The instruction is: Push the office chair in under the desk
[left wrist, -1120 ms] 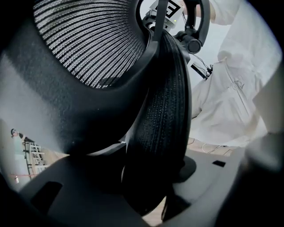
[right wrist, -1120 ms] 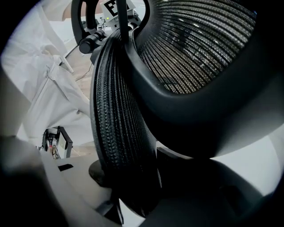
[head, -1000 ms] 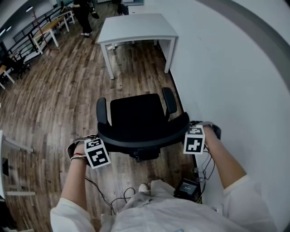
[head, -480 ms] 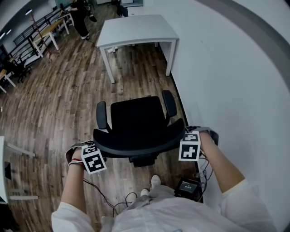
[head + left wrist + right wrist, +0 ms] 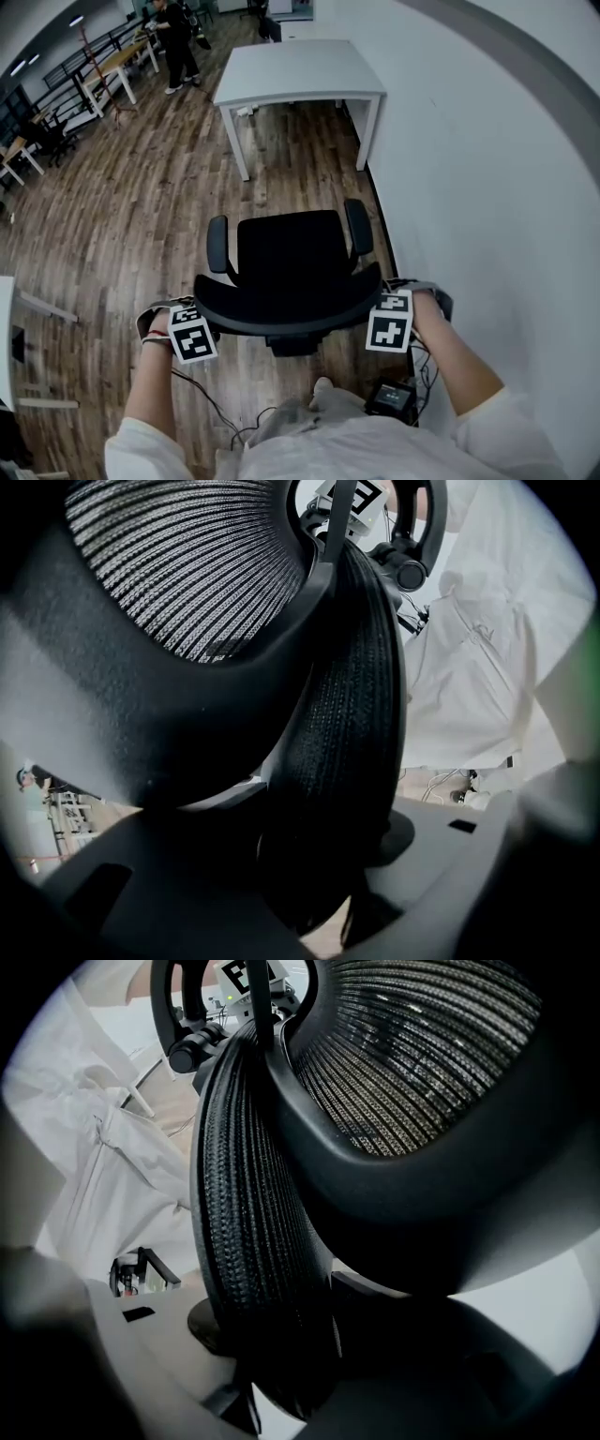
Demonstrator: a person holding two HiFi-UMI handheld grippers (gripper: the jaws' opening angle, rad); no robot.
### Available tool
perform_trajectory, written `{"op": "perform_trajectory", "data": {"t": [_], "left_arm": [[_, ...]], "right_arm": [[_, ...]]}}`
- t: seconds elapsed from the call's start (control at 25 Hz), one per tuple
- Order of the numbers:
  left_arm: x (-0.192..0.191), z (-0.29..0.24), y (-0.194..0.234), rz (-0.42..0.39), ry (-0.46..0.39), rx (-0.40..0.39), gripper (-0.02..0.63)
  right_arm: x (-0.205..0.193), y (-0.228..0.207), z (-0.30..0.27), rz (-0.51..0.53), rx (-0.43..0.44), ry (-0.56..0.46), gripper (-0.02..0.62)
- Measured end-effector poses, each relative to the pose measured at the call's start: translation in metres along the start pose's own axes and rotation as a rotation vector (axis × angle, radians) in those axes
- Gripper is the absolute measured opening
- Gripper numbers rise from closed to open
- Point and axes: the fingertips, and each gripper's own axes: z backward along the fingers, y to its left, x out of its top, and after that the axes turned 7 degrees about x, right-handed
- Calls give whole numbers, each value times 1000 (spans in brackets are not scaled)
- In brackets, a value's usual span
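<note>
- Left gripper (image 5: 197, 326) clamps the office chair (image 5: 286, 253) by its backrest's top edge, jaws partway apart (mesh rim fills the gap).
- Right gripper (image 5: 386, 321) grips that edge likewise.
- It stands well short of the desk (image 5: 300, 70).

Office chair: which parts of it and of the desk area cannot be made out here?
- Wheels: head view, hidden under the seat and backrest.
- Floor under the desk: head view, partly covered by its top.
- Person by the far tables: head view, too small for detail.
</note>
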Motion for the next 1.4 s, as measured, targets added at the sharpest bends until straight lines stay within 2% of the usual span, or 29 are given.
{"op": "perform_trajectory", "data": {"t": [0.36,0.48,0.64,1.4], "left_arm": [[9,-7,19,-16,-14,-22,216],[1,-12,27,-22,3,-15,216],[1,-10,48,-49,-20,10,216],[19,-27,118,-94,-34,1,216]], "right_arm": [[-5,-20,-4,-11,9,12,216],[-1,-26,-4,-16,1,4,216],[8,-33,-3,-42,-5,7,216],[5,-92,-7,-84,-16,7,216]]}}
